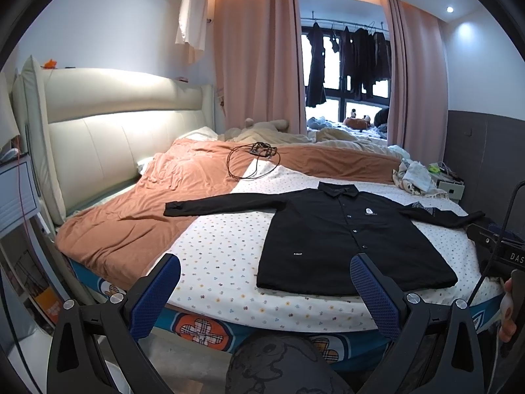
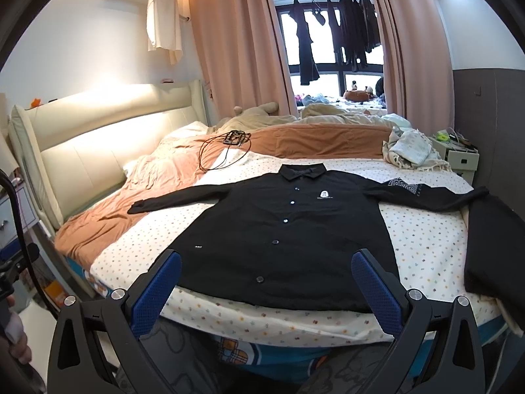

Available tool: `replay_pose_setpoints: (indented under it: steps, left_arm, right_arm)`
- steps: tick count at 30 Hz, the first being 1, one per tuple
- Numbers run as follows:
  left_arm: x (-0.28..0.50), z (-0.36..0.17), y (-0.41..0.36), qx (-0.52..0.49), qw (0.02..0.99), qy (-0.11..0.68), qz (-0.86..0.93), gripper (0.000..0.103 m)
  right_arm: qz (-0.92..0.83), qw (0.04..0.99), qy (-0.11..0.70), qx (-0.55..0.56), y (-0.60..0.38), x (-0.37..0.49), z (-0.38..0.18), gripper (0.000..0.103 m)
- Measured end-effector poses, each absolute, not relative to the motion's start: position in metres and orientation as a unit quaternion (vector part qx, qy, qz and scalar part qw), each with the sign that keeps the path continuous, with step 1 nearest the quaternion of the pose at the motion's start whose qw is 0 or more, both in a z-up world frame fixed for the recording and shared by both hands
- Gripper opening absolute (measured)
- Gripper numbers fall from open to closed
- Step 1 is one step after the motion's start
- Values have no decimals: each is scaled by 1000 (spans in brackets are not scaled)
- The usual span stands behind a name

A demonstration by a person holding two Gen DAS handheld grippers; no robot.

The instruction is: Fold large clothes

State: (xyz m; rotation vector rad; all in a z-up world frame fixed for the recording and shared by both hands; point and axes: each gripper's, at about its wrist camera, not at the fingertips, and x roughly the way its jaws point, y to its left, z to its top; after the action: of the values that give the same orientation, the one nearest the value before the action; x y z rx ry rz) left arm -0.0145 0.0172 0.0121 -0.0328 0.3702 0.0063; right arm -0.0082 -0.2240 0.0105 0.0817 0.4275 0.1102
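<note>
Both tongs, left gripper (image 1: 265, 290) and right gripper (image 2: 265, 287), gape released before a flat black shirt (image 2: 282, 229) at twelve o'clock; a one-layer pinch could bunch it.

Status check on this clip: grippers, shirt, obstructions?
Left gripper open, empty. Right gripper open, empty. Black shirt flat, unfolded, sleeves spread. Black cable beyond collar, apart.

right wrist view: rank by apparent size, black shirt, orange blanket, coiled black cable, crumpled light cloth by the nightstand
1. black shirt, nearest, so boosted
2. orange blanket
3. crumpled light cloth and coiled black cable: too close to rank
</note>
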Motion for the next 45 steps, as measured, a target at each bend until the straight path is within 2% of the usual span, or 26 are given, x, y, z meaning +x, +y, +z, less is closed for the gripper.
replay_pose_setpoints:
  steps: [19, 45]
  left_arm:
    - [6, 2, 29, -22, 979, 201, 13, 103]
    - [148, -29, 99, -69, 952, 287, 76, 103]
  right_arm:
    - [72, 968, 235, 41, -215, 17, 0, 103]
    - [56, 950, 302, 46, -207, 167, -35, 103]
